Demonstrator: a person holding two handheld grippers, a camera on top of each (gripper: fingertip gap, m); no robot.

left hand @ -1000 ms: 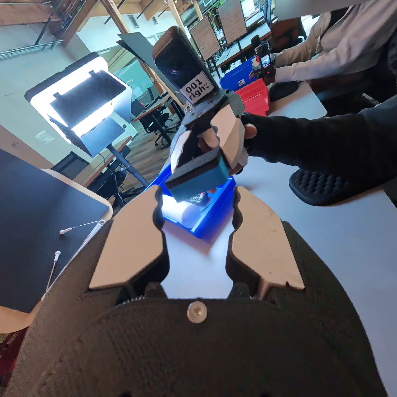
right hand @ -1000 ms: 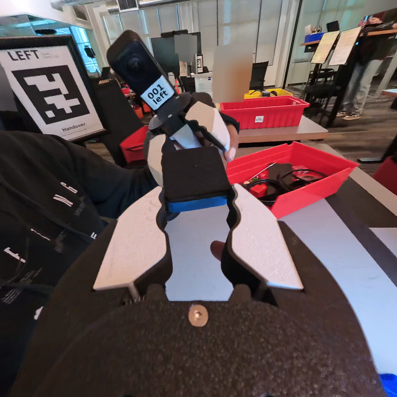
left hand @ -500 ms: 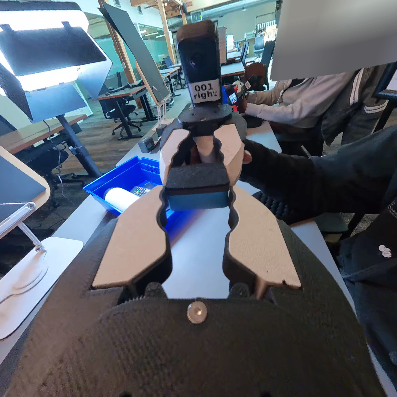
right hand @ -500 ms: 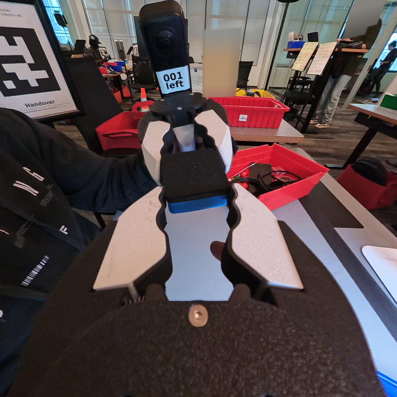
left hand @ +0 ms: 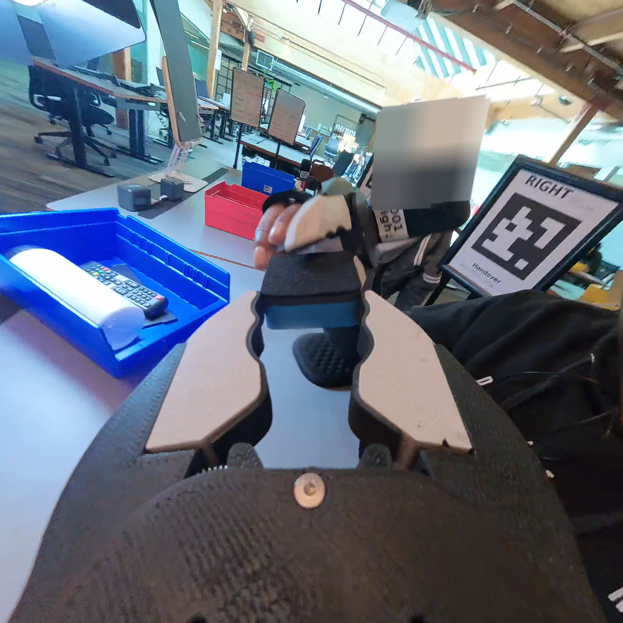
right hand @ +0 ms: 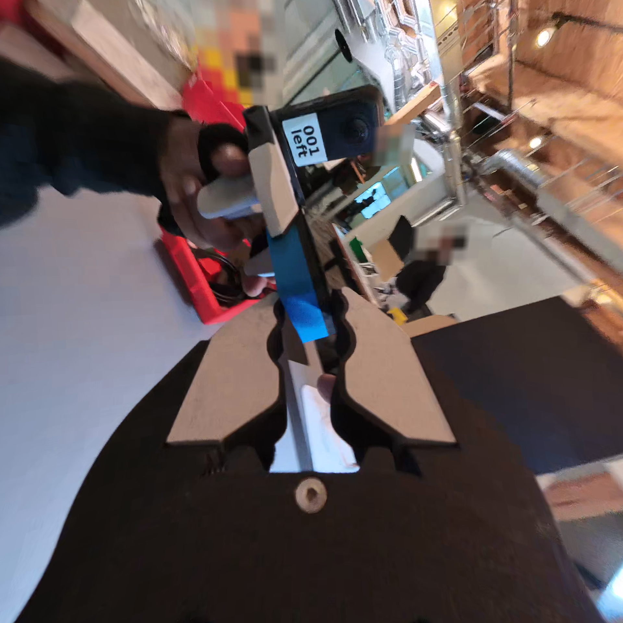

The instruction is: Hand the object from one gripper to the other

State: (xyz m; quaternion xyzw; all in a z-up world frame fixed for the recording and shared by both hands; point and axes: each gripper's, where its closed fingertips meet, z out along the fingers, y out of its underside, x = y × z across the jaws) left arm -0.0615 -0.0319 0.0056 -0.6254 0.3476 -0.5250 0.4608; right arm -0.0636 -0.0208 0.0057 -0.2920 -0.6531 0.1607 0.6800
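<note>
The object is a flat block [left hand: 310,279] with a black foam top and a blue base. My left gripper [left hand: 312,303] is shut on it across its width and holds it level above the table. My right gripper [left hand: 303,244] is turned on its side at the block's far end, one finger lying over the foam top. In the right wrist view the block [right hand: 296,269] shows edge-on. Its near end sits between the narrowed fingertips of my right gripper [right hand: 308,303], which close on its flat faces. The left gripper [right hand: 281,215] grips the far end there.
A blue bin [left hand: 188,263] with a white roll [left hand: 67,283] and a remote [left hand: 124,286] stands left on the grey table [left hand: 50,404]. A red bin [left hand: 232,209] is behind, a black pad [left hand: 323,364] under the block, and a framed sign [left hand: 532,229] right. Another red bin [right hand: 188,269] shows. My two grippers' fingertips are within a few centimetres of each other.
My right gripper has rolled about a quarter turn and its jaws have narrowed from the block's width to its thin side. My left gripper has stayed shut on the block and swung right.
</note>
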